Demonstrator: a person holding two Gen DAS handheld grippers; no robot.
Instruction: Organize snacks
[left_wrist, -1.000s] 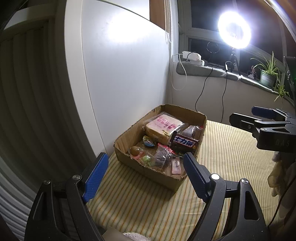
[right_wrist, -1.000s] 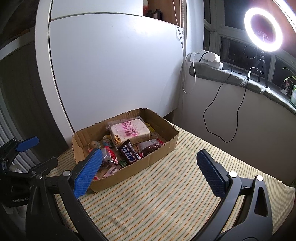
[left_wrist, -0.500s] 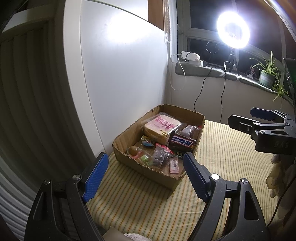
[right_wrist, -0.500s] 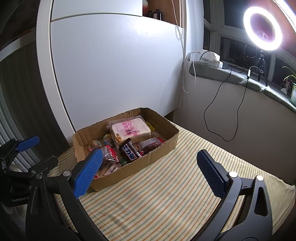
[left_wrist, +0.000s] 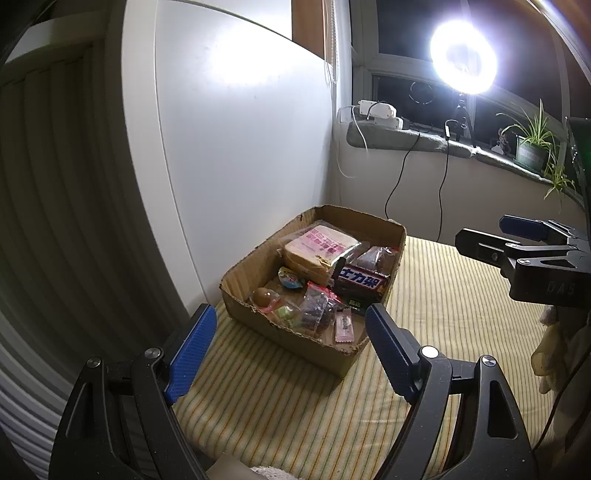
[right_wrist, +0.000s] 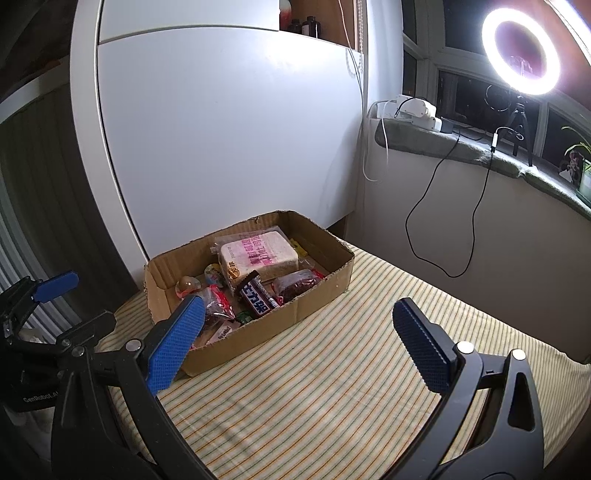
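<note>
a brown cardboard box (left_wrist: 314, 336) sat on a table with a yellow striped cloth (right_wrist: 332, 387), close to a big white door (right_wrist: 229, 129). the box was open at the top and full of snacks. a big pack of bread with pink writing (right_wrist: 258, 253) lay at the back of the box. in front of it lay a dark chocolate bar with white letters (right_wrist: 255, 299). beside the bar lay a clear bag with a dark brown cake (right_wrist: 297, 284). a round brown ball in a clear wrap (left_wrist: 263, 295) sat near the front corner by the door. a small pink packet (left_wrist: 343, 325) lay flat near the front wall, and a clear bag with dark bits (left_wrist: 314, 310) lay next to it.

the left claw (left_wrist: 291, 345) hung above the table in front of the box. its two blue fingers (left_wrist: 192, 350) were spread wide apart, and nothing was between them. it did not touch the box.

the right claw (right_wrist: 295, 339) hung over the cloth too, a bit to the side of the box. its blue fingers (right_wrist: 421, 343) were also spread wide, with nothing pinched. one finger showed in front of the box's near corner, but i could not tell if it touched.

a bright ring light (right_wrist: 521, 51) stood on the window ledge, and a green plant (left_wrist: 532, 144) stood farther along it.
</note>
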